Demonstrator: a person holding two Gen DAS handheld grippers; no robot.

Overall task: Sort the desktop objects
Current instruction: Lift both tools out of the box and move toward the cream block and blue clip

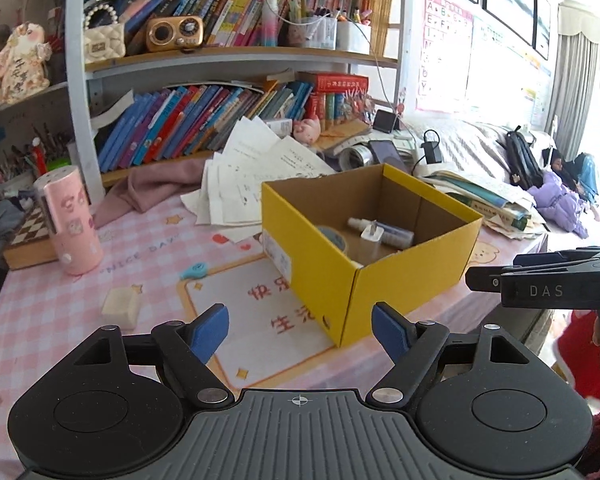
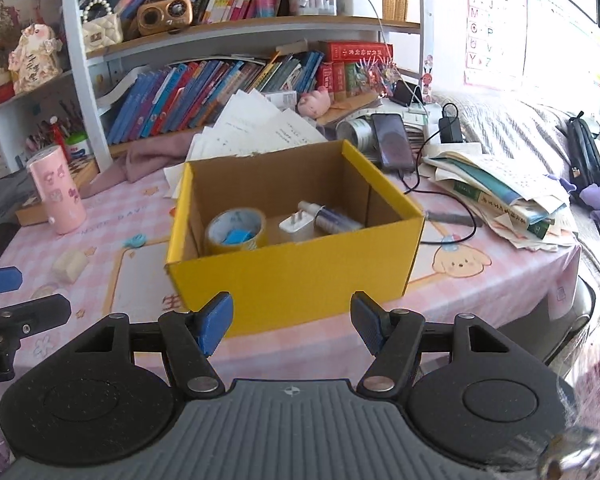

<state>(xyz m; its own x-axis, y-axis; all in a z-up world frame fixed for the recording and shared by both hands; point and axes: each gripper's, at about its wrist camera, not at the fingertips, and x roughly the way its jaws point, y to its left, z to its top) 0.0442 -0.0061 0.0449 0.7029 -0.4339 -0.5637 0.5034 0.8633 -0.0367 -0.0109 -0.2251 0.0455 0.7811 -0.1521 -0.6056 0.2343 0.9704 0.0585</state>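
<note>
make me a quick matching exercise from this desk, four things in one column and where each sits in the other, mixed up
Things:
1. tape roll
2. white eraser
3. pink cylinder
4. phone

Places:
A. lying flat on the checked tablecloth, left of the yellow box
B. behind the box, with a black cable plugged in
C. inside the box, beside the white charger plug
D. standing upright at the left, in front of the chessboard

Pairs: 1-C, 2-A, 3-D, 4-B
</note>
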